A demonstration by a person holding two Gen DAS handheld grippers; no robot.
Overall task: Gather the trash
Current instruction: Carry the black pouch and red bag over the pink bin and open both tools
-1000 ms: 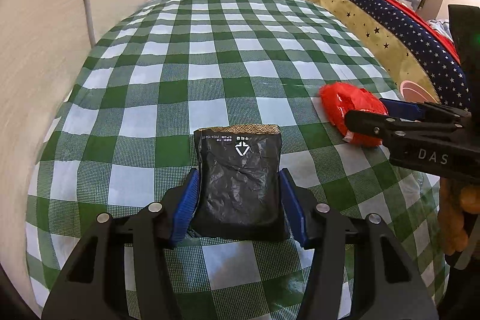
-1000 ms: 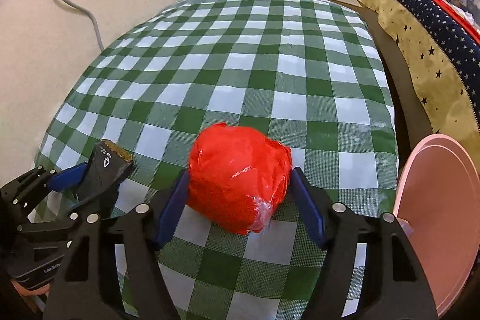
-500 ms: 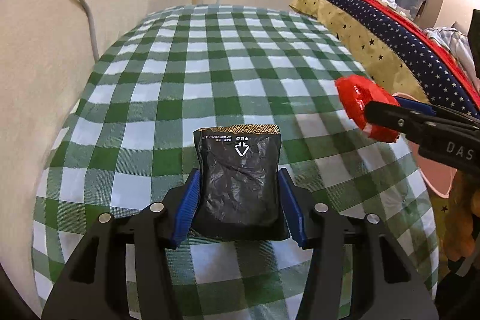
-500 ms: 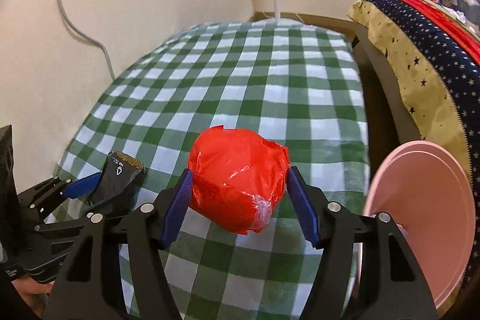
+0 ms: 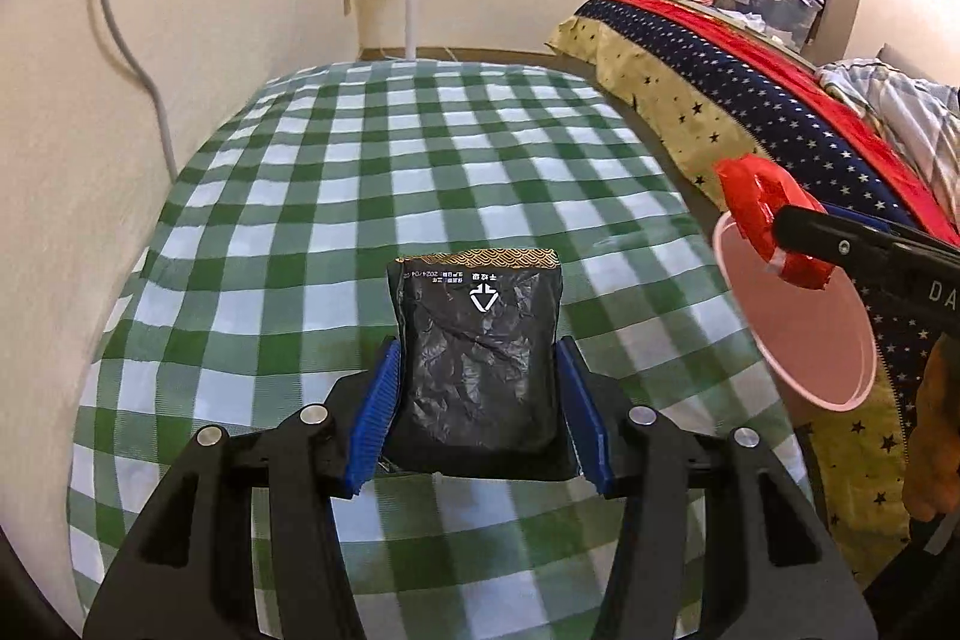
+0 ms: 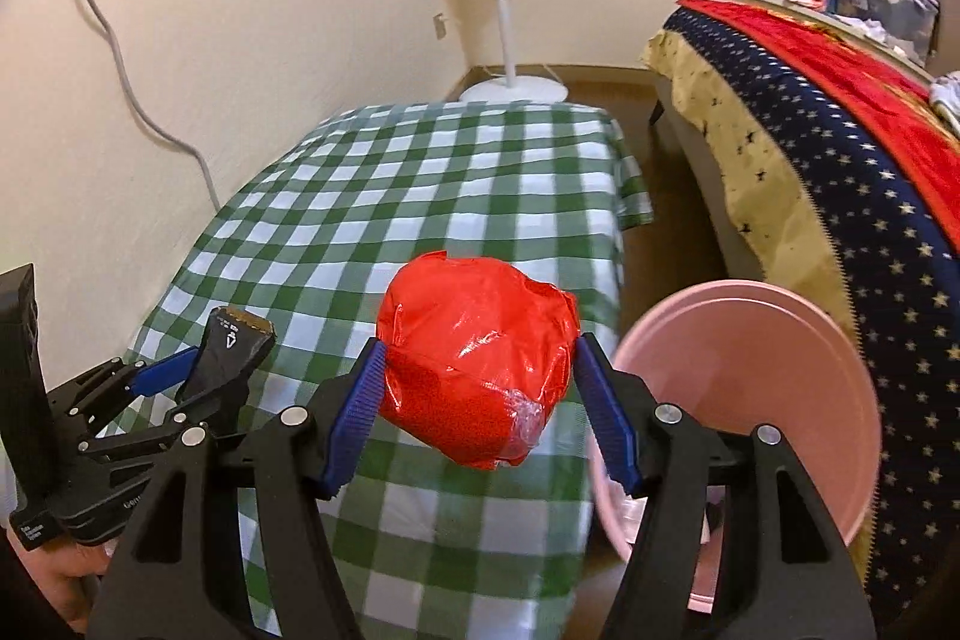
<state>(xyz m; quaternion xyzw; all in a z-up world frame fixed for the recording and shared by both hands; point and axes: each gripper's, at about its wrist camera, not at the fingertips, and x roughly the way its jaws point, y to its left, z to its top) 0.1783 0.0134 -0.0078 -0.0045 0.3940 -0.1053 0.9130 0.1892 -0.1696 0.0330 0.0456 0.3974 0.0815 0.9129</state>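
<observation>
Now L gripper (image 5: 478,400) clamps black packet (image 5: 478,349); R gripper (image 6: 480,412) clamps red wad (image 6: 477,364) btwn pads.

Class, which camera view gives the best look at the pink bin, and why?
The right wrist view: the pink bin shows its whole round opening and inside, beside the checked table. The left wrist view shows only part, overlapped by the red wrapper in the right gripper.

Left gripper (image 5: 477,400) is raised, blue pads clamped on a black packet (image 5: 480,346). Right gripper (image 6: 480,400), just right of it, squeezes a red wrapper ball (image 6: 477,358) between its pads.
</observation>
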